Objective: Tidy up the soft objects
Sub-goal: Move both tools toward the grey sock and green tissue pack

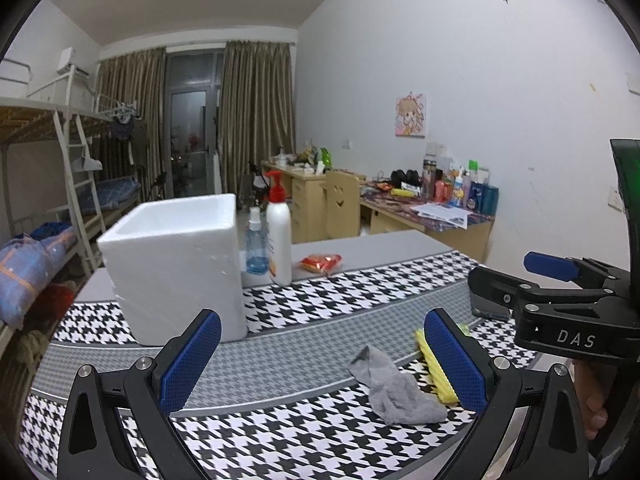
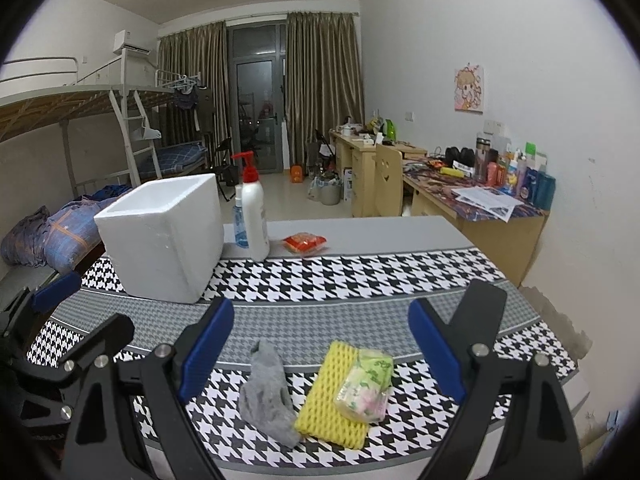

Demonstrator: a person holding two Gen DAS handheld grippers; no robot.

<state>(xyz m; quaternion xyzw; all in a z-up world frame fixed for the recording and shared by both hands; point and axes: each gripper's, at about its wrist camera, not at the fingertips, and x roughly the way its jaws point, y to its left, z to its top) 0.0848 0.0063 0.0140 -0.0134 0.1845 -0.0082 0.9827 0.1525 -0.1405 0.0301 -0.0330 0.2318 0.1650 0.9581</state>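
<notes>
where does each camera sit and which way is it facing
Left wrist: on the left gripper, low over the table, facing the foam box and gray sock; own open jaws show, plus the right gripper at right.
Right wrist: on the right gripper, above the sock, yellow sponge and tissue pack; own open jaws show.
Shared: box, sock, sponge, white pump bottle.

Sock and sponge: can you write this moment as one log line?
left gripper: open, empty | right gripper: open, empty | sock, sponge, tissue pack: on table | foam box: upright
</notes>
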